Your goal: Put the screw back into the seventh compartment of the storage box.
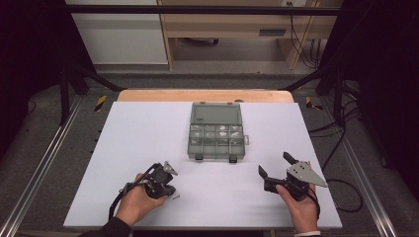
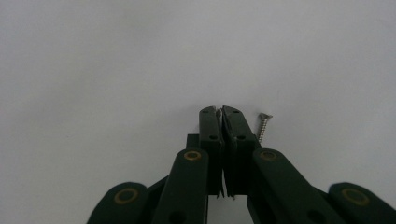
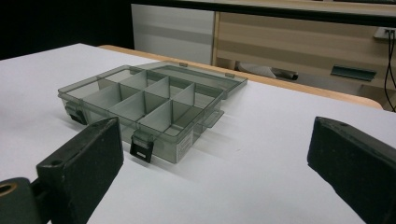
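Left gripper point(image 1: 167, 181) is seen in the high view at the near left of the white table surface point(image 1: 133, 143), held in the person's left hand point(image 1: 134, 200) and pointed down toward the sheet. A small screw point(image 1: 175, 197) lies on the sheet just beside its tip. Right gripper point(image 1: 275, 167) is held in the right hand point(image 1: 300, 203) at the near right, with its jaws spread wide and nothing between them. A grey compartment box point(image 1: 216, 132) is set at the middle of the table with its lid laid open toward the far edge; it is well apart from both grippers. Small items are seen in some compartments, too small to identify.

From the left gripper view, the left gripper point(image 2: 220, 109) is shown with its jaws pressed together over the bare white surface point(image 2: 116, 70). No object can be made out between the pads. The screw point(image 2: 263, 127) lies just to the right of the jaw tips, outside the grip, with its head pointing away from the camera.

From the right gripper view, the two black jaws are seen far apart at the lower corners, with open space between them. The compartment box point(image 3: 154, 105) is seen ahead and to the left, resting flat on the table surface point(image 3: 261, 140), its dividers upright and its two black latches hanging at the near wall. The near compartments appear unfilled from this angle.
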The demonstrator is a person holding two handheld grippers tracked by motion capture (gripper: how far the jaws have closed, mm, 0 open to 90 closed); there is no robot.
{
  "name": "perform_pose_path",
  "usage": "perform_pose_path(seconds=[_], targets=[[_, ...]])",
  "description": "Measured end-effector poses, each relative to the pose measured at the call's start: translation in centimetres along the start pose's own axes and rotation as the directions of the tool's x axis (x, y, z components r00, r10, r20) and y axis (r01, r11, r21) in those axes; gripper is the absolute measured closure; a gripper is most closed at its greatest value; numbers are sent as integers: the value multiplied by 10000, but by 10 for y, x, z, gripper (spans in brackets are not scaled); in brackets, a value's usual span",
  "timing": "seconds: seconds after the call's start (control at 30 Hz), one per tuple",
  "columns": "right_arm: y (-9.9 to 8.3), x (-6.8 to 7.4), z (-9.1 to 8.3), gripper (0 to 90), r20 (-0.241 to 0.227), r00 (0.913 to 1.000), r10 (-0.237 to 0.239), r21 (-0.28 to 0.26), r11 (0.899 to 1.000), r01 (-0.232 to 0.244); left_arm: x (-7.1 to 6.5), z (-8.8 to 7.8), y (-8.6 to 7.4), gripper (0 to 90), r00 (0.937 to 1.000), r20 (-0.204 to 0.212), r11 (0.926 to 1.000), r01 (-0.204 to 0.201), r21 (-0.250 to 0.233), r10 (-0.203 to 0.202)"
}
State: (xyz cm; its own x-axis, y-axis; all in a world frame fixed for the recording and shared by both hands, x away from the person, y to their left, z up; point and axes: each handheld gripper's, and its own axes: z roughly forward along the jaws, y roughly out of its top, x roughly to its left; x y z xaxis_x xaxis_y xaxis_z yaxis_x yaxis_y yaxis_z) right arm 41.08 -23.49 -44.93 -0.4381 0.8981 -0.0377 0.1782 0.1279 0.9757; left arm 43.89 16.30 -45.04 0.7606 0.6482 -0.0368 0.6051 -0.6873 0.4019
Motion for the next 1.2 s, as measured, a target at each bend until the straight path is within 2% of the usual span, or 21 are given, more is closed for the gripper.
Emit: perform_pose_path(seconds=[0.33,0.53,0.67,0.83,1.03,1.07,1.2], targets=[[-1,0,1,36,-3,10000,13,34,10000,-13,3,-8,-1,881,10000,-48,9990,75,-436,-77],[-1,0,2,36,22,10000,-34,123,9999,34,8,-16,-1,881,9998,-62,9962,169,-857,-175],[-1,1,1,36,4,10000,-39,63,10000,39,12,-21,1,881,9991,-36,9918,413,-1207,-420],[0,0,0,36,-10,10000,10,30,10000,-10,10,-24,12,882,9994,-152,9893,301,-1426,-326],[-1,0,1,35,-42,10000,-12,63,10000,12,7,-24,26,881,9995,-102,9823,278,-1850,-302],[-1,1,2,35,-52,10000,-69,98,9999,70,7,-25,28,881,9996,-44,9833,266,-1799,-279],[0,1,1,35,-61,9999,-81,88,9999,81,5,-25,36,881,9994,-168,9791,260,-2017,-300]])
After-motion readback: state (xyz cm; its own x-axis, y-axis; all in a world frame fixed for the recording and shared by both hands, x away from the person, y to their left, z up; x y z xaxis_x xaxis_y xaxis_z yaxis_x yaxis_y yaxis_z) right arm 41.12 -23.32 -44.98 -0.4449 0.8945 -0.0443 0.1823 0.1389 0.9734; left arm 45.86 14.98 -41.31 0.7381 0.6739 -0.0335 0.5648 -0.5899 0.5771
